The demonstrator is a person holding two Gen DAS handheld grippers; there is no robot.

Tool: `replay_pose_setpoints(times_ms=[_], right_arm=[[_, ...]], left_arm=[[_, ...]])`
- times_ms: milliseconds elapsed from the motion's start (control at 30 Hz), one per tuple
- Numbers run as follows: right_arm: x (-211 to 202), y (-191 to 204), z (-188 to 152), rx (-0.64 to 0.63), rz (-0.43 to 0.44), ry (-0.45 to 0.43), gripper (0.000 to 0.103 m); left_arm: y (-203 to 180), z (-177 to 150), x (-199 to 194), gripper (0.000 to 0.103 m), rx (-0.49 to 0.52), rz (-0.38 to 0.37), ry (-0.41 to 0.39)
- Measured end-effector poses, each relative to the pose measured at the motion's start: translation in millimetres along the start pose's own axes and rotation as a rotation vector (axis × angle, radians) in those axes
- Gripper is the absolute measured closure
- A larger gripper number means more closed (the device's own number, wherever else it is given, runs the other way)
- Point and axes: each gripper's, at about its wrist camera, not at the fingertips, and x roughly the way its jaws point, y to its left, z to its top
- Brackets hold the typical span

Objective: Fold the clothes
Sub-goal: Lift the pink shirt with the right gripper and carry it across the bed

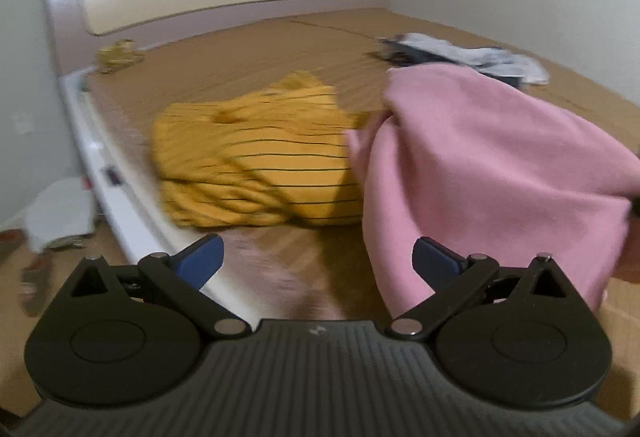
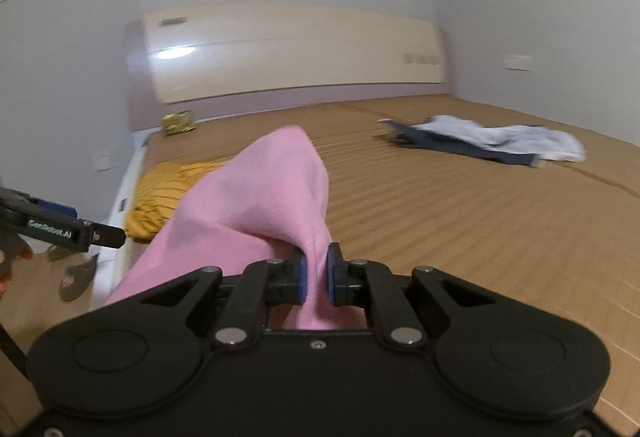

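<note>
Left wrist view: the left gripper (image 1: 318, 263) stands apart and empty, likely waiting to take an edge of the pink cloth (image 1: 492, 173), which hangs above the bed (image 1: 248, 57).

Right wrist view: the right gripper (image 2: 317, 273) pinches a pink fold, lifting it clear for spreading.

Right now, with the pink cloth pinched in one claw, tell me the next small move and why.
Probably bring the open left claw across to grab a free edge of the pink garment. The right claw is shut on a bunched fold, and the cloth hangs in a clump beside the yellow striped shirt, so it likely needs a second hold to spread flat on the bed.
</note>
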Motion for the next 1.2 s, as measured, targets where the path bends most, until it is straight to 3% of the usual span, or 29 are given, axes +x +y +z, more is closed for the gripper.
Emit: replay_pose_setpoints(times_ms=[167, 267, 467, 533, 567, 667, 767, 900, 1000, 1067, 1100, 1200], right_arm=[[-82, -39, -23, 0.059, -0.149, 0.012, 0.093], [-133, -61, -45, 0.105, -0.275, 0.026, 0.093], [-226, -105, -84, 0.190, -0.513, 0.070, 0.092], [-246, -119, -93, 0.195, -0.582, 0.098, 0.085], [-256, -122, -97, 0.200, -0.613, 0.112, 0.076], [-273, -121, -100, 0.192, -0.639, 0.106, 0.060], [-279, -106, -97, 0.178, -0.583, 0.061, 0.052], [-257, -72, -84, 0.122, -0.386, 0.012, 0.036], [-224, -48, -73, 0.072, -0.232, 0.042, 0.026], [-193, -30, -68, 0.022, -0.156, 0.092, 0.026], [-176, -21, -67, -0.012, -0.133, 0.115, 0.026], [-129, 1, -69, -0.085, -0.185, 0.182, 0.025]], left_arm=[[-51, -3, 6, 0.001, 0.068, -0.162, -0.027], [-88, -11, 8, 0.001, 0.084, -0.272, 0.001], [-166, -28, 2, 0.001, 0.198, -0.379, 0.048], [-188, -35, -5, 0.001, 0.247, -0.401, 0.055], [-200, -39, -7, 0.001, 0.277, -0.406, 0.054], [-235, -47, -9, 0.001, 0.371, -0.417, 0.046], [-253, -45, 11, 0.001, 0.442, -0.372, 0.039], [-251, -35, 25, 0.001, 0.413, -0.318, 0.037], [-240, -27, 26, 0.001, 0.346, -0.292, 0.039], [-228, -24, 23, 0.001, 0.311, -0.284, 0.042], [-224, -23, 22, 0.001, 0.297, -0.278, 0.041], [-214, -22, 22, 0.001, 0.280, -0.251, 0.044]])
